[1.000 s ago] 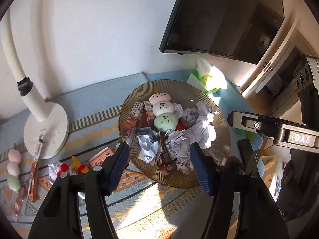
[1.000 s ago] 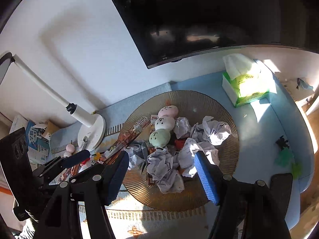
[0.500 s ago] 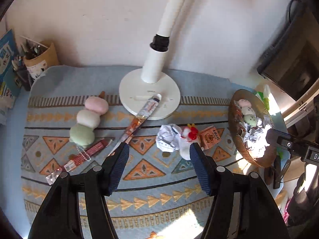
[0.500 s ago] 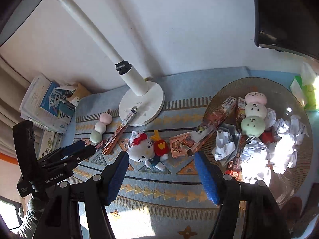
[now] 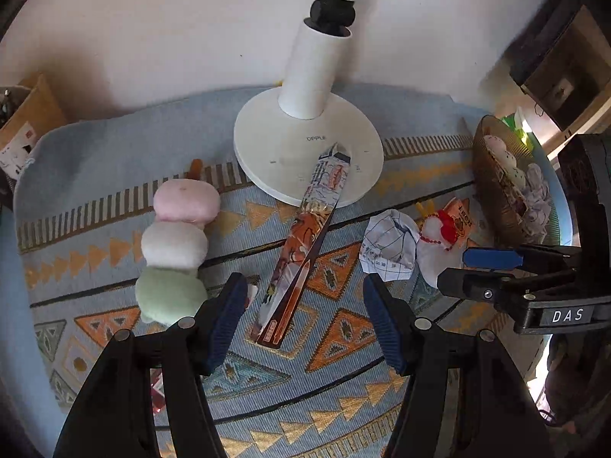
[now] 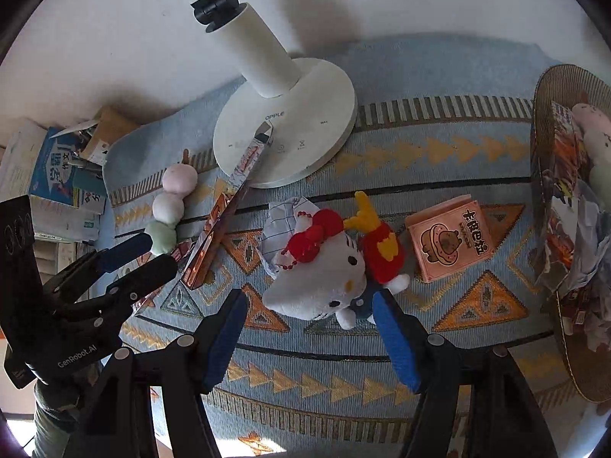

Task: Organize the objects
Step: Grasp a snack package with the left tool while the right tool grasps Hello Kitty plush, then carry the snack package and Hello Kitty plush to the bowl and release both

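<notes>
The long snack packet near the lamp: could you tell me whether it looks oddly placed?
Yes. The long snack packet lies askew: its far end is propped on the white lamp base, while its near end rests on the patterned mat, between the open left gripper's fingers.

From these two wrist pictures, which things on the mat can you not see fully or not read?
- Red packet, left wrist view: mostly hidden behind the left gripper finger.
- Woven tray, right wrist view: cut by the right edge, so its contents are partly unseen.
- Crumpled paper, right wrist view: half covered by the cat plush.
- Books, right wrist view: squeezed at the edge, titles unreadable.
</notes>
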The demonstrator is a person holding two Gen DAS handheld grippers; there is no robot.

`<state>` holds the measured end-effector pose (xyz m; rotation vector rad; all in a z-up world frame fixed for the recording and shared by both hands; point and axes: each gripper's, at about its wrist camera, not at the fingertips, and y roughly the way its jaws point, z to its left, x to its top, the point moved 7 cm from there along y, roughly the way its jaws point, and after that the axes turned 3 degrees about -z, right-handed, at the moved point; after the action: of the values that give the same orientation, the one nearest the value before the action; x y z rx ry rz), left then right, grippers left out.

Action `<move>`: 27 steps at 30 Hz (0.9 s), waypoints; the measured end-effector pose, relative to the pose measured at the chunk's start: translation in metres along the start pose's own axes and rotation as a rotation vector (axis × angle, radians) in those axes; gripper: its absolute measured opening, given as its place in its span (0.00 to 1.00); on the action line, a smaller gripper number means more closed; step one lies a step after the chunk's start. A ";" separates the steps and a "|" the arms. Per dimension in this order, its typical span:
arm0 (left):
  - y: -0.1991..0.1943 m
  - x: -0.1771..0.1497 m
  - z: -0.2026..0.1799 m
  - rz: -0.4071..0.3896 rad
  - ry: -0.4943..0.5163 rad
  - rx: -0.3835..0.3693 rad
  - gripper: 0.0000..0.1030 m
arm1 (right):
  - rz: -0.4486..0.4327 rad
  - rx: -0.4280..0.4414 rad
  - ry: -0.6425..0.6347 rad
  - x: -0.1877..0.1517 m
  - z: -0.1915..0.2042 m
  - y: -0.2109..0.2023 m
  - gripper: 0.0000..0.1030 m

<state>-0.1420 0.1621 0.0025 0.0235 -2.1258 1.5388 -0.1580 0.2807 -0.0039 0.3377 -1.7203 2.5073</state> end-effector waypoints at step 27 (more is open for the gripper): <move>-0.001 -0.032 -0.049 0.009 0.098 -0.058 0.21 | 0.189 -0.095 0.159 -0.061 -0.043 -0.026 0.41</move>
<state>-0.0949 0.1966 0.0010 -0.0802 -2.0955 1.4523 -0.0995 0.3331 -0.0090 -0.0334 -1.8778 2.4852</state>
